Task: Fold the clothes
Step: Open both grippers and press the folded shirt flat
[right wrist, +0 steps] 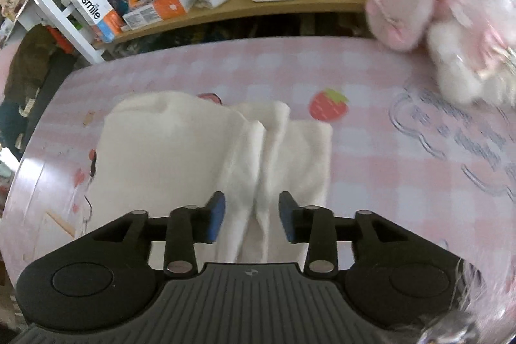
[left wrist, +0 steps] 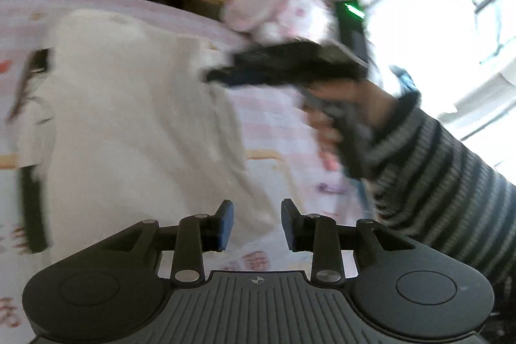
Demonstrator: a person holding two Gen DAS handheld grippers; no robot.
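Both the left gripper [left wrist: 257, 223] and the right gripper [right wrist: 251, 216] hang open and empty over the white garment [right wrist: 180, 150] on the pink table [right wrist: 371, 182], its near end hidden behind them, motion blurring the stuffed toy [right wrist: 451, 15] beyond it.

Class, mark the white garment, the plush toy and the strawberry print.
white garment [right wrist: 154, 157]: right wrist view, flat left panel.
plush toy [right wrist: 451, 5]: right wrist view, pink-and-white body.
strawberry print [right wrist: 327, 108]: right wrist view, red middle.
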